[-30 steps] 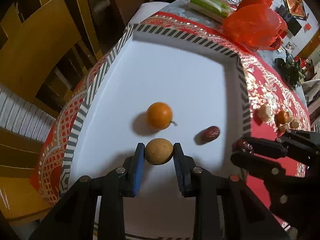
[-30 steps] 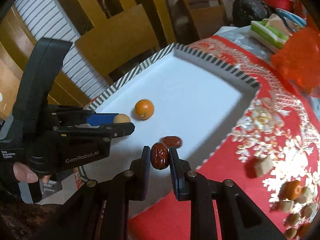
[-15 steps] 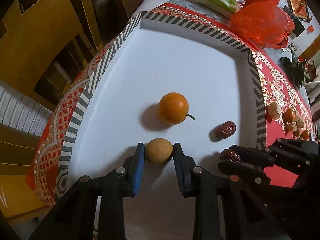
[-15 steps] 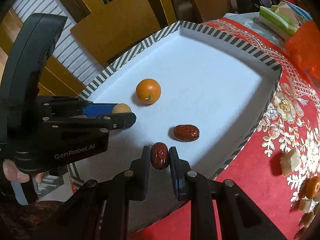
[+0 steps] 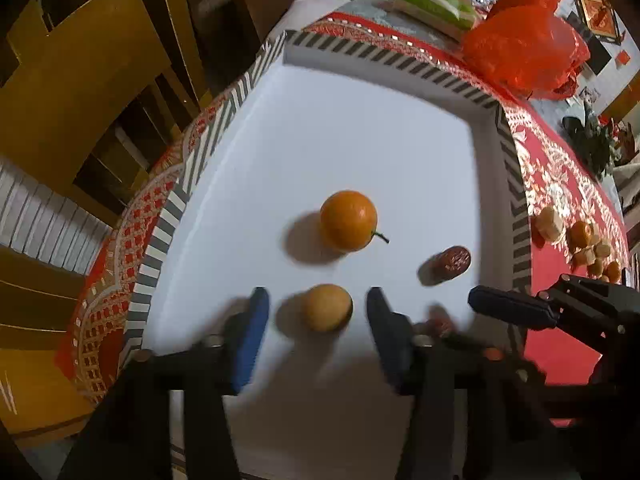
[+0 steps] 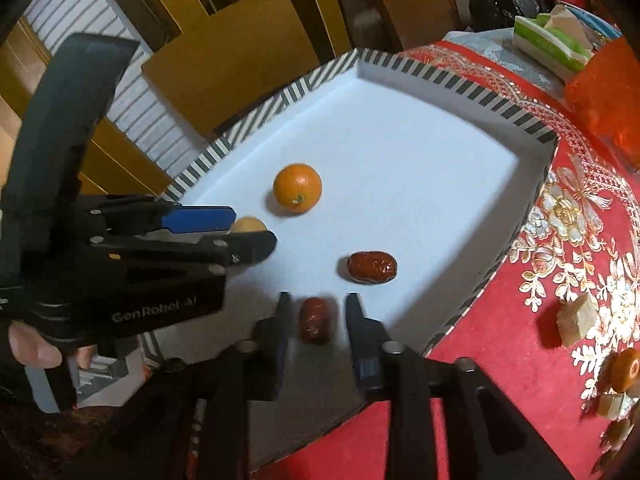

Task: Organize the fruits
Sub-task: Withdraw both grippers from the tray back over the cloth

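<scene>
Left gripper (image 5: pixel 314 312): jaws opening, tan fruit (image 5: pixel 328 307) between them, clear of both pads. Right gripper (image 6: pixel 316 316): jaws opening, date (image 6: pixel 314 320) loose between. Both lie at the tray's (image 6: pixel 460 80) 6 o'clock edge; orange (image 6: pixel 297 187) central.

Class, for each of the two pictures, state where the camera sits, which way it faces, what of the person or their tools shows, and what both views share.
Left wrist: sits on the left hand-held gripper, facing steeply down into the white striped-rim tray; its jaws are opening around the round tan fruit.
Right wrist: sits on the right hand-held gripper, facing down; its jaws are opening around a dark red date; a hand shows.
Shared: tray, round orange citrus, second date.
</scene>
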Tool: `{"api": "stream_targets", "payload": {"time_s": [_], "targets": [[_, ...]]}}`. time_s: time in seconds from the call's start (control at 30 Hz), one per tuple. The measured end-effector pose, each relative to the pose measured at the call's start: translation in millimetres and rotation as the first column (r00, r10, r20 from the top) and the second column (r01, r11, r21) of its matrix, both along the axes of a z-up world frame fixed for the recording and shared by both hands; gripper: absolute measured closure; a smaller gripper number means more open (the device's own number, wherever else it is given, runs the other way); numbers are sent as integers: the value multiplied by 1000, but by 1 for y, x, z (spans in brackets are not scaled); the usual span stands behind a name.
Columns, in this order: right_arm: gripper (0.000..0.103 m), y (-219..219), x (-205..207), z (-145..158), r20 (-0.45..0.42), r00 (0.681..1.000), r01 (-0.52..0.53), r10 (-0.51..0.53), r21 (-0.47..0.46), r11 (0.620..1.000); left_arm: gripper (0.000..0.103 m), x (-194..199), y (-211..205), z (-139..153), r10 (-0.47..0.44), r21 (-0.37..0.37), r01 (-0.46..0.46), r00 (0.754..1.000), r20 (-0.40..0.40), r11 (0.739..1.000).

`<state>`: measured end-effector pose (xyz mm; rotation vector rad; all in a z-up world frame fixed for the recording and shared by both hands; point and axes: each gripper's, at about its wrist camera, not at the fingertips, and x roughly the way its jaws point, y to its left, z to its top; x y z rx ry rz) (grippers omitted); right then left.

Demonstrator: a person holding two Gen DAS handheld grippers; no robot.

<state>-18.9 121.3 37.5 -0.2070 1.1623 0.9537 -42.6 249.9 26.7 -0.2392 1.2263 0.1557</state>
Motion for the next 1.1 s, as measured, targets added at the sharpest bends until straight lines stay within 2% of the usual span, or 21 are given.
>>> {"api": "stream_targets", "payload": {"time_s": [0.27,0.33,0.4,0.53,0.63,0.83,0.93,1.1], "targets": [[59,-20,-2,18,25,999,24,-25,27,999,48,0,-5,15,8,17,-8,1000,21,1000],[56,-29,-1,24,37,998,41,-43,34,999,45,0,-9,20,4,16,-4,1000,30,1000],[48,-39,0,30,47,997,65,-66,41,997,41,1,-15,25,-6,15,5,999,42,1000],[45,-61,2,36,59,992,110,-113,44,993,34,5,-31,36,-28,11,27,997,68,1000],[41,-80,2,39,62,987,146,-148,41,988,32,9,-44,42,-49,8,49,996,80,999],[40,-131,2,40,65,968,242,-243,21,970,32,19,-77,46,-105,-7,106,991,83,994],[35,-162,2,40,67,951,304,-303,7,953,31,24,-96,47,-140,-16,141,987,82,990],[35,-207,1,37,55,921,387,-386,-11,922,26,33,-126,47,-191,-28,194,978,84,981]]}}
